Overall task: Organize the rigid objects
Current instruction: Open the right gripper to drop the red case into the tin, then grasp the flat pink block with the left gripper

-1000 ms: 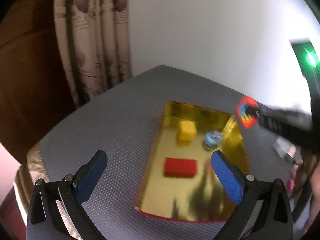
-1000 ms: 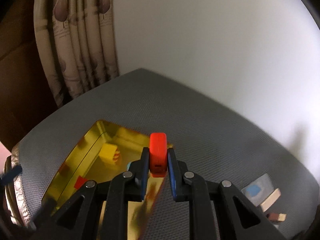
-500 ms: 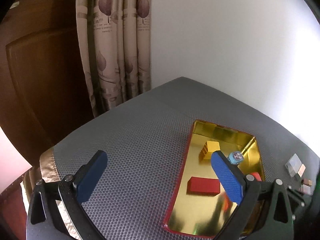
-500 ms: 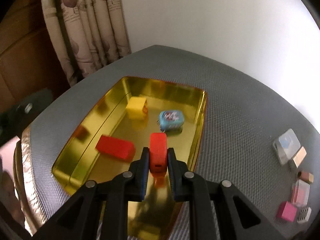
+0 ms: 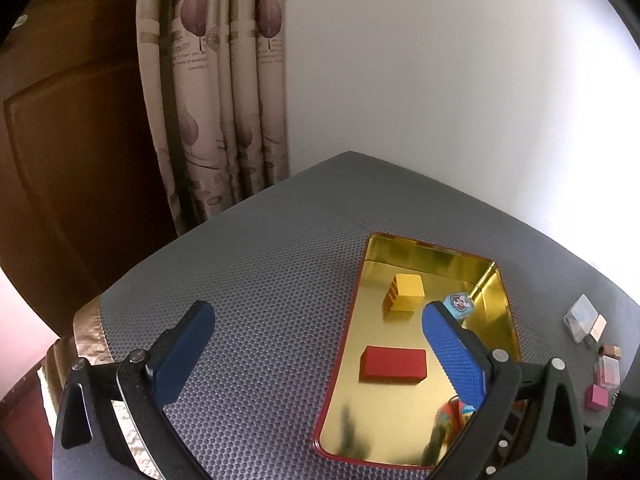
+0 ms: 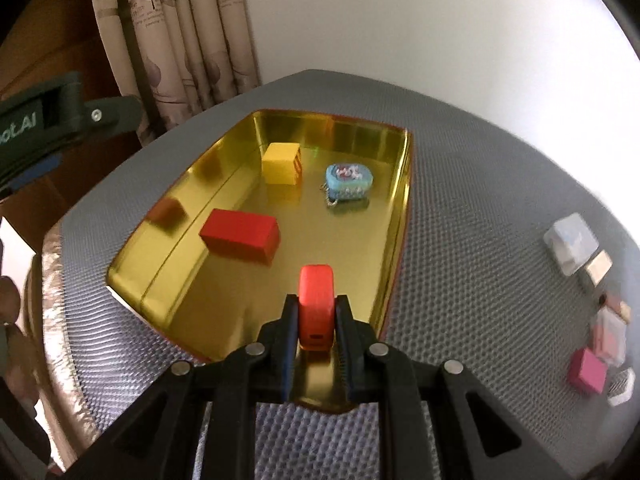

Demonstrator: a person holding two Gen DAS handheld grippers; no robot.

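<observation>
A: What is seen of the right gripper (image 6: 316,316)?

B: Its jaws are pressed together on an orange-red case (image 6: 316,304), which is held upright between the blue pads. It is held above the near end of the gold tray (image 6: 400,200), at about 6 o'clock of the tray in the right wrist view.

A: And the left gripper (image 5: 316,352)?

B: Its jaws are spread wide and nothing is held between them. In the left wrist view the left pad is seen over the grey mat (image 5: 260,280), while the right pad is seen over the tray.

A: What is lying in the tray?

B: Three things are seen on its floor. A red block (image 6: 240,236) is lying flat at about 9 o'clock, near the left wall. A yellow block (image 6: 282,163) is placed at about 11 o'clock, toward the far wall. A blue keychain box (image 6: 349,179) with a short chain is found at about 1 o'clock, just beside the yellow block but apart from it.

A: Is anything left outside the tray?

B: Yes. A cluster of small items is seen on the mat at 3 o'clock from the tray, well apart from it: a clear box (image 6: 570,242), a pink cube (image 6: 588,370) and several smaller pieces too blurred to be told apart.

A: What is behind the table?

B: A patterned curtain (image 5: 216,92) is hung at about 11 o'clock, and a white wall (image 5: 440,80) is seen to its right.
</observation>
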